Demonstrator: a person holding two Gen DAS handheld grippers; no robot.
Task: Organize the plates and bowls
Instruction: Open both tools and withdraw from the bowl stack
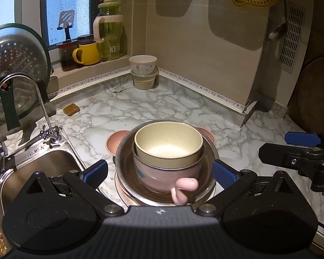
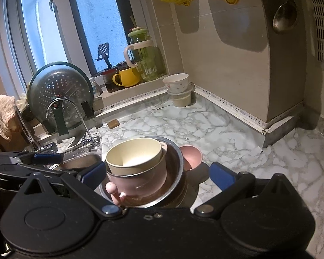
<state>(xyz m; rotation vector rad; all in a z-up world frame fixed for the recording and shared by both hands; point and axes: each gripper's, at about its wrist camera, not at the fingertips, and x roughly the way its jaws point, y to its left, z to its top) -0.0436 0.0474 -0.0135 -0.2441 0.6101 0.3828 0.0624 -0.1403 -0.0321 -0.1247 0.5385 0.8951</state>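
left tongs (image 1: pixel 159 170): jaws spread wide, nothing held; blue pads sit either side of the stack, apart from the steel rim as far as I can tell
right tongs (image 2: pixel 157 173): also wide open and empty; stack sits between its fingers, slightly toward its left pad
stack position: directly ahead of both tongs, on the marble counter (image 1: pixel 162 108), just right of the sink (image 1: pixel 43 164) as seen from the left tongs
cream bowl (image 1: pixel 168 144): topmost, nested in the pink cup; looks light, matte, stiff, probably plastic or bamboo fibre; sits tilted in the right wrist view
pink cup (image 1: pixel 166 172): side handle points back toward the tongs; smooth wall, looks light
steel bowl (image 1: pixel 207 151): holds the cup; thin rigid rim, likely slippery under the pads
pink plate (image 1: pixel 116 142): under the steel bowl, ear-shaped lobes stick out on the far side
handling: whole stack looks light but top-heavy and loosely nested; judged likely to shift if lifted by the steel bowl alone
grip point: cream bowl rim, one pad inside and one outside, lift straight up; the cup handle is a second option
far bowls (image 1: pixel 143 64): floral ceramic on a plastic tub, well beyond the tongs in the corner; ceramic, so fragile
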